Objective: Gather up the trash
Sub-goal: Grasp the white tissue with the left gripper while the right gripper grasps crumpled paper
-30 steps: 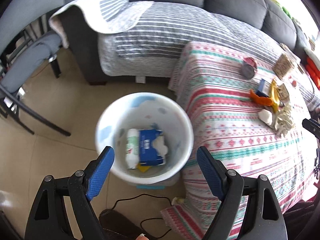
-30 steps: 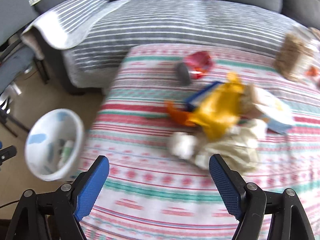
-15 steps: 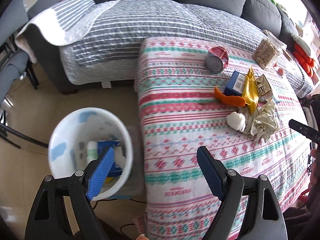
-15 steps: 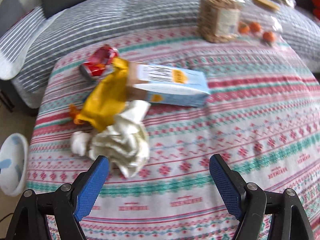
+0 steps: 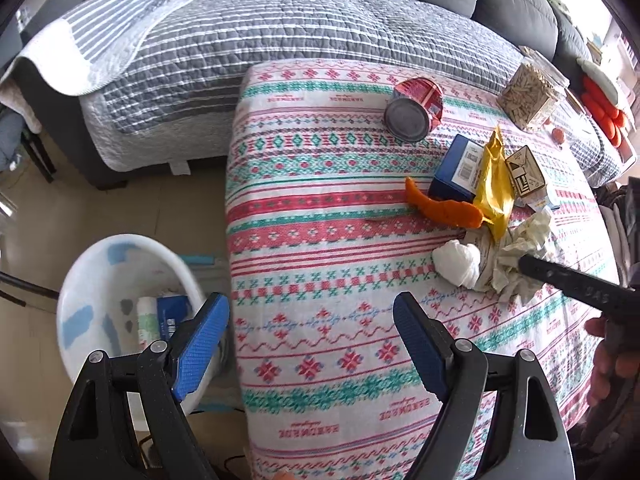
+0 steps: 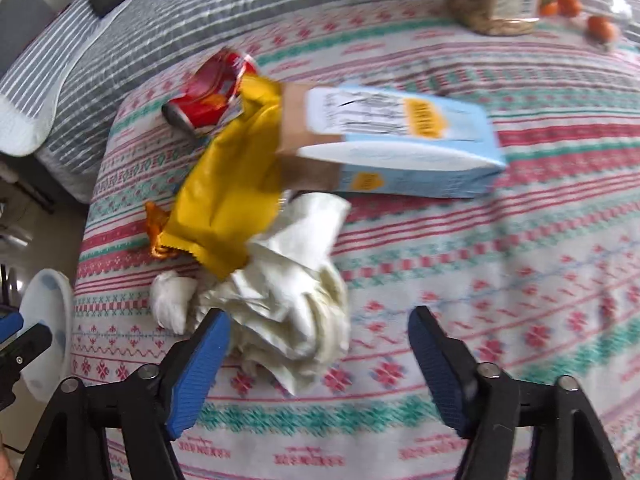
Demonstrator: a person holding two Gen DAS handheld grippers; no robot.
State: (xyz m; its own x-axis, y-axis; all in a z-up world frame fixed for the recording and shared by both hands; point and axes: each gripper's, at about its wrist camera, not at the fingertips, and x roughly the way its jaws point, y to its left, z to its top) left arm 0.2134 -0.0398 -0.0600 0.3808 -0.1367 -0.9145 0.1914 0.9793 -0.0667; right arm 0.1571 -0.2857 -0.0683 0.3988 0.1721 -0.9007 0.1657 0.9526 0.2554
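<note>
The left tongs (image 5: 310, 334) tilt steeply downward with their blue pads spread wide and nothing between them, hanging over the near left edge of the desk (image 5: 320, 380) in its patterned cloth. Left of them, on the floor, stands the white bin (image 5: 100, 280), already holding a bottle and a blue pack; only the left wrist view looks into it. That view also shows the trash from the side: a red can (image 5: 414, 110) lying at the back, a dark blue box (image 5: 456, 168), an orange peel (image 5: 444, 208), a yellow wrapper (image 5: 494, 184), a white tissue wad (image 5: 458, 262) and crumpled cream paper (image 5: 516, 264), with one black arm of the right tongs (image 5: 576, 286) reaching over the paper.

The right tongs (image 6: 320, 356) also point steeply down. Their jaws have just been closing, yet the pads are apart and pinch nothing; the left pad sits beside the crumpled cream paper (image 6: 288, 304), which bulges partly into the gap. Only this view shows the long light blue carton (image 6: 400, 144) lying behind the yellow wrapper (image 6: 232, 192).
</note>
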